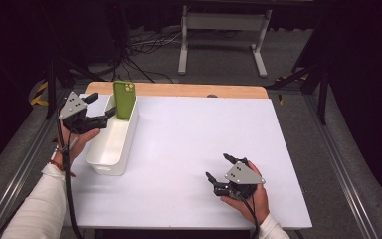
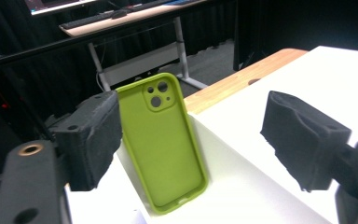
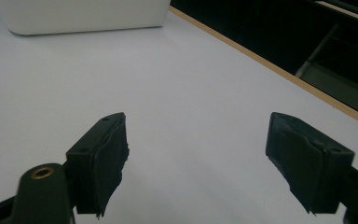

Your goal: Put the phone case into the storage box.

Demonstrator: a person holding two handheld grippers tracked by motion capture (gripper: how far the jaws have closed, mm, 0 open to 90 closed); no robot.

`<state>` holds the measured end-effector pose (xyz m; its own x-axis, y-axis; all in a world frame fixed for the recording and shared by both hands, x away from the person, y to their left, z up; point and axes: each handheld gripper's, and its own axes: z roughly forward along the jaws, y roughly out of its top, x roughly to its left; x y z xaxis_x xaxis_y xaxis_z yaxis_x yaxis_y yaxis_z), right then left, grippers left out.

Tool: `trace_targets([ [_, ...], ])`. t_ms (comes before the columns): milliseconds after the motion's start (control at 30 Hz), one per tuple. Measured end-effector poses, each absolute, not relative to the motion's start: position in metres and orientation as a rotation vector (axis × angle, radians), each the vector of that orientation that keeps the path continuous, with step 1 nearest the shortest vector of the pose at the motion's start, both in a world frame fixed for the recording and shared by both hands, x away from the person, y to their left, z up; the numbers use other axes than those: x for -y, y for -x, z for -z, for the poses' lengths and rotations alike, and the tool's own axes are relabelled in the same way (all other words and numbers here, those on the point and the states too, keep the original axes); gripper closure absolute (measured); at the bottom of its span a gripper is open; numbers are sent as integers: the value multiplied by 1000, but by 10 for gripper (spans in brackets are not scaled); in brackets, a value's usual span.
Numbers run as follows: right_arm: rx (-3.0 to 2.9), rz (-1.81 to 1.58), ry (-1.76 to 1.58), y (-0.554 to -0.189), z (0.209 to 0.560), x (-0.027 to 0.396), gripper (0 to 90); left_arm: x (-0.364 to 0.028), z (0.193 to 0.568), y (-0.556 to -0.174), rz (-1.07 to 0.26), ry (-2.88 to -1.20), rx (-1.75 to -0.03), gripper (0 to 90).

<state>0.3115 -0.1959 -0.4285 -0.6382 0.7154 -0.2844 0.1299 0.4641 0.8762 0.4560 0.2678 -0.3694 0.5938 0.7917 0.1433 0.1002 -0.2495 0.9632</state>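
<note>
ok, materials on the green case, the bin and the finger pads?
Case: looks like soft silicone, matte green with rounded edges. Bin: probably moulded plastic, smooth white with a slight sheen. Finger pads: seem to be black foam or rubber, rough-surfaced with ragged edges.

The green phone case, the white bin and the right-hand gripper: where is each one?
green phone case point(image 2: 161, 144), left gripper view, middle of its inner face.
white bin point(image 1: 110, 142), high view, bare inside floor.
right gripper point(image 1: 221, 168), high view, midway between its open fingertips.
</note>
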Motion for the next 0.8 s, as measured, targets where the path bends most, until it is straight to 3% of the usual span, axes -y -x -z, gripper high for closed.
trace_targets([
  [333,-2066,-1156,-708,-313,429,195,212,-268,368,-436,-744,-1680,-723,75],
  [800,-2065,-1151,-705,-312,429,194,203,-267,364,-408,-736,-1630,-667,67],
])
